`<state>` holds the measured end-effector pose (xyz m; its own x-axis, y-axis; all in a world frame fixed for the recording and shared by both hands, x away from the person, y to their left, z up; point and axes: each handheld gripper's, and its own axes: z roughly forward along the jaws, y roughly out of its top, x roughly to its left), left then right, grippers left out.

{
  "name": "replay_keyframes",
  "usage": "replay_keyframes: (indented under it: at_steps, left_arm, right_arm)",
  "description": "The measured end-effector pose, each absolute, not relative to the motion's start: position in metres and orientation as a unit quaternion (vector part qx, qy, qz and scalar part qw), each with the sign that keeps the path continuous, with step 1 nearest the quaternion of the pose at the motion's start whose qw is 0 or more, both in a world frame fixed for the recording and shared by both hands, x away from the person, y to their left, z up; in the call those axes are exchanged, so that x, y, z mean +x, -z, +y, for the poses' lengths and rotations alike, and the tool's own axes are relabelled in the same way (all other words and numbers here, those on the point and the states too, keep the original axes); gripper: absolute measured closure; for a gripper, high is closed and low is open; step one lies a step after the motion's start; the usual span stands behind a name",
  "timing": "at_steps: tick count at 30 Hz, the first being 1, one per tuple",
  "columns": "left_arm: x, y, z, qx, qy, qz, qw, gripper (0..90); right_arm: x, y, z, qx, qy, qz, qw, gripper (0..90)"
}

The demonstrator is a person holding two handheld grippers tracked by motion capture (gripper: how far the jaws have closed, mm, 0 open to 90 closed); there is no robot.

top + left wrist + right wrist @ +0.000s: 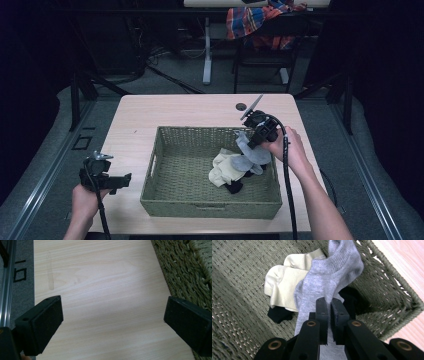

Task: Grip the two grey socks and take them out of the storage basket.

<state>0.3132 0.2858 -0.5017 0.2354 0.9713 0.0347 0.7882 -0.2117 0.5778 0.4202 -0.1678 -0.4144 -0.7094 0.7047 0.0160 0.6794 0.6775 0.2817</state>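
A green woven basket stands in the middle of the light wooden table. In its right half lie a cream sock and a black sock. My right gripper hangs over the basket's right side, shut on a grey sock that droops from its jaws onto the pile. The right gripper view has the grey sock pinched between my jaws, over the cream sock and the black sock. My left gripper rests open at the table's left front, nothing between its pads.
The basket wall lies just right of my left gripper. A round cable hole marks the table's far edge. Behind the table stand desk legs and a chair draped with plaid cloth. Bare wood lies to the left of the basket.
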Motion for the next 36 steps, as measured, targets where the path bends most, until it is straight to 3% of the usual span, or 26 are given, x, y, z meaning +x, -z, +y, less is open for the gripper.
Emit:
replay_keyframes:
  at_steps: [14, 36]
  left_arm:
    - [0.314, 0.502, 0.286, 0.753, -0.201, 0.584, 0.228, 2.5]
    - [0.314, 0.502, 0.285, 0.754, -0.200, 0.583, 0.227, 2.5]
  right_arm:
    - [0.409, 0.386, -0.187, 0.393, -0.157, 0.903, 0.073, 85.7]
    - [0.408, 0.369, -0.238, 0.431, -0.158, 0.884, 0.091, 85.8]
